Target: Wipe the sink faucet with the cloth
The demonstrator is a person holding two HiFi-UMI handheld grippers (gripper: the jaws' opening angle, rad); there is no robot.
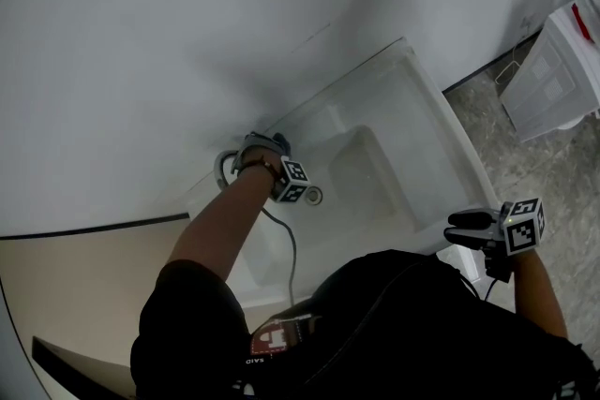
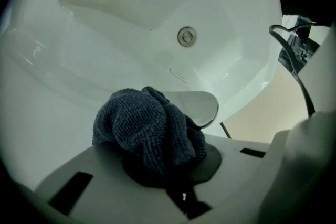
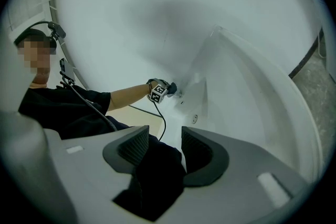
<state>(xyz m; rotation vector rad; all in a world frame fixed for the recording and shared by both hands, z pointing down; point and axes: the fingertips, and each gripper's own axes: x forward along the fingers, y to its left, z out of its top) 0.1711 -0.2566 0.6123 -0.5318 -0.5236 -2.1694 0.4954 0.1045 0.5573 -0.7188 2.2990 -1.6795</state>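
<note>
In the left gripper view a bunched dark blue cloth (image 2: pixel 148 130) sits in my left gripper (image 2: pixel 167 168), which is shut on it. The cloth lies against the chrome faucet spout (image 2: pixel 202 106), above the white sink basin (image 2: pixel 121 55) and its drain (image 2: pixel 187 36). From the head view, my left gripper (image 1: pixel 272 159) is at the sink's back left corner with the cloth (image 1: pixel 265 143) on the faucet (image 1: pixel 225 168). My right gripper (image 1: pixel 454 228) hovers at the sink's (image 1: pixel 441 117) front right edge. Its pads (image 3: pixel 135 146) stand apart, and nothing is between them.
A white slatted bin (image 1: pixel 553 75) stands on the stone floor (image 1: pixel 553 164) at the far right. A cable (image 1: pixel 292 248) hangs from my left gripper toward my body. A beige surface (image 1: pixel 75 276) lies left of the sink. A plain wall (image 1: pixel 187 14) rises behind the sink.
</note>
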